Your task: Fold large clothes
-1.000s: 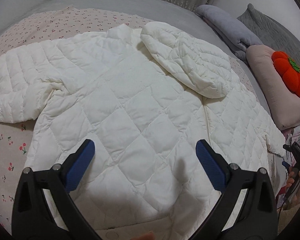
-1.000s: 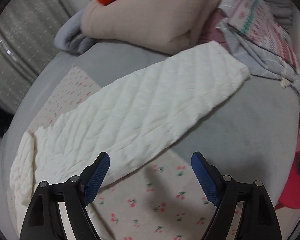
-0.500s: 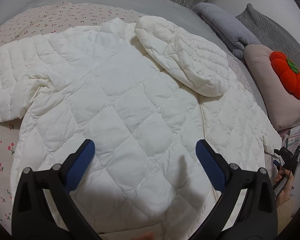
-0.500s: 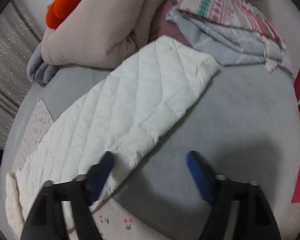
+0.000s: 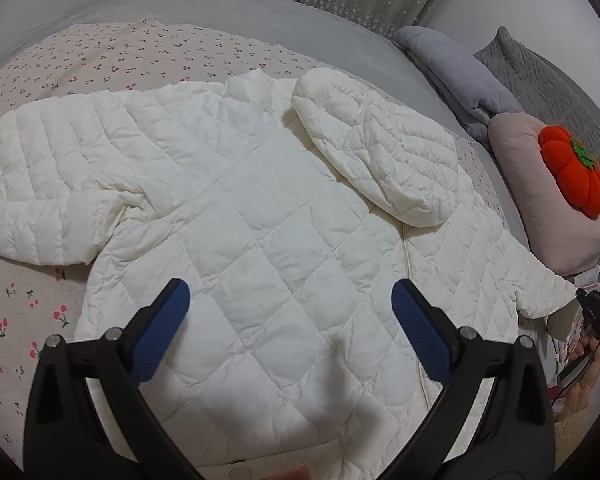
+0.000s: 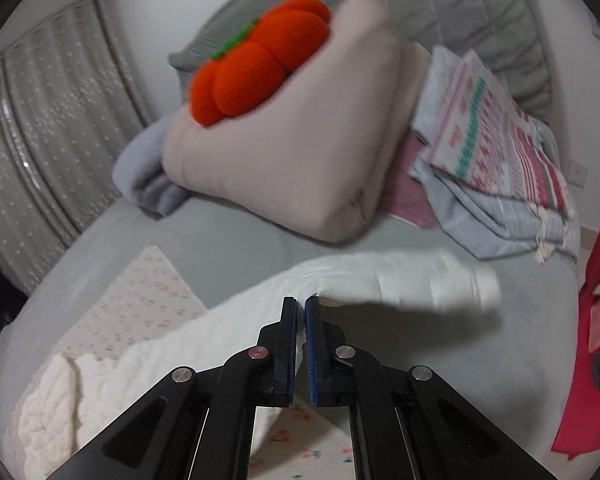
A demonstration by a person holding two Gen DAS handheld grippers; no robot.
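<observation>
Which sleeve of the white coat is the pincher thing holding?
The sleeve stretched toward the pink cushion. The right gripper is pinching its edge. The other sleeve lies flat on the cherry sheet, untouched.

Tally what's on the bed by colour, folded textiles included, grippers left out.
White: 1, the quilted jacket
Orange: 1, the pumpkin plush
Pink-beige: 1, the cushion under the plush
Grey-blue: 1, the rolled blanket
Patterned or striped: 2, the pink-patterned cloth and the striped cloth beneath it
Total: 6
</observation>
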